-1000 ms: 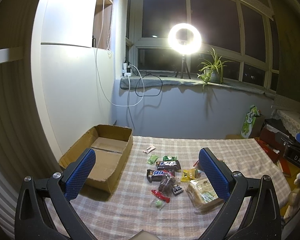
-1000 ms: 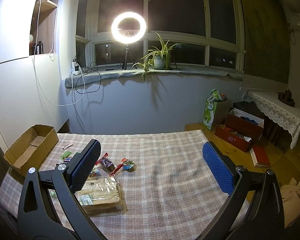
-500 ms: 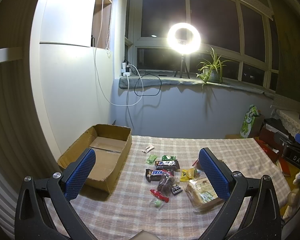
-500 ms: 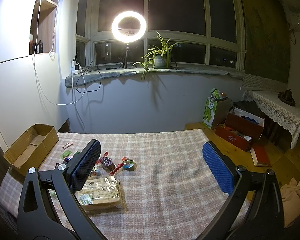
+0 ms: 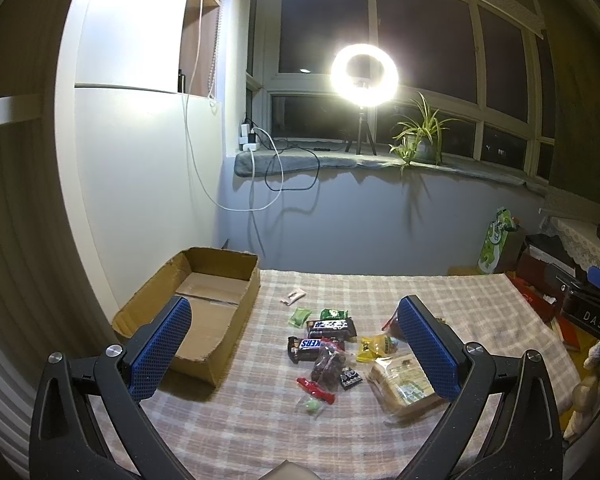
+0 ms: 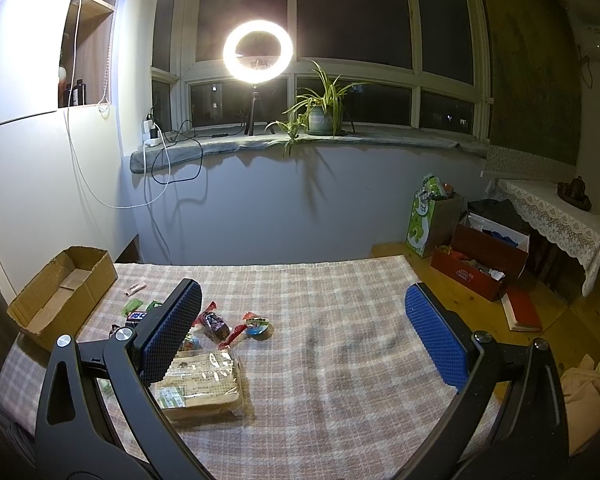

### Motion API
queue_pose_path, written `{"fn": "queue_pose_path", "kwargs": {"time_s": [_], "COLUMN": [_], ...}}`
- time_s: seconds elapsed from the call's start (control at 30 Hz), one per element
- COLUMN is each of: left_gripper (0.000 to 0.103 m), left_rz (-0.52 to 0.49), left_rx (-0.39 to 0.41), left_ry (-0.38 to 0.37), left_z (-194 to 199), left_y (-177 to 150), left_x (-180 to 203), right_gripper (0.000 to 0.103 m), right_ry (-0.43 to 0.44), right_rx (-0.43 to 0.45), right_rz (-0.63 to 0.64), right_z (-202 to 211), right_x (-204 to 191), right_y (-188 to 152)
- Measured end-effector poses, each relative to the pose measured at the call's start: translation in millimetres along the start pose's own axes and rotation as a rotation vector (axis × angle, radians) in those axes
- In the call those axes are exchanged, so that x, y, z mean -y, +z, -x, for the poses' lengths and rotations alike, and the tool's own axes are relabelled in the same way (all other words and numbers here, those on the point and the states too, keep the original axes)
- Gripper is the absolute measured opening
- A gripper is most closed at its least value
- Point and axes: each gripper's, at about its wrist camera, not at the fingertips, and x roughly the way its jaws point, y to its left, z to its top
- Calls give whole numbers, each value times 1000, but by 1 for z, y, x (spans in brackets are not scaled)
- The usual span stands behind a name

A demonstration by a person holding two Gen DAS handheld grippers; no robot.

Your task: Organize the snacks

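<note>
A pile of snacks lies on the checked tablecloth: a Snickers bar, a dark bar, green packets, a yellow packet, a red stick and a bagged sliced bread. An open, empty cardboard box stands at the left. My left gripper is open and empty, held above the pile. My right gripper is open and empty, to the right of the bread and the box.
A wall and white cabinet stand behind the box. A ring light and a potted plant sit on the windowsill. Boxes and a green bag lie on the floor at the right.
Both views have shifted slightly; the left gripper has drifted a little, the snacks and box sit marginally further left in view. Nothing was grasped or moved.
</note>
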Motion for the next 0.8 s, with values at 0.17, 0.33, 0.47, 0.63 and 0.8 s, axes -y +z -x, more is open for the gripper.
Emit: {"fn": "queue_pose_path", "kwargs": {"time_s": [0.17, 0.33, 0.47, 0.63, 0.8], "left_gripper": [102, 102, 102, 102, 102], "left_rz": [-1, -1, -2, 1, 29], "left_rx": [-7, -16, -26, -46, -98], "left_ry": [-3, -9, -15, -29, -71], "left_z": [-3, -8, -13, -20, -31], "left_y": [-1, -3, -5, -8, -15], "left_x": [1, 0, 1, 1, -1], "right_gripper": [103, 103, 103, 103, 103], "right_ry": [0, 0, 1, 4, 36], "right_rx": [-2, -7, -19, -33, -80], "right_rz": [-1, -2, -2, -2, -5], "right_z": [0, -1, -13, -17, -30], "right_x": [1, 0, -3, -2, 3], "right_y": [0, -2, -19, -21, -24]}}
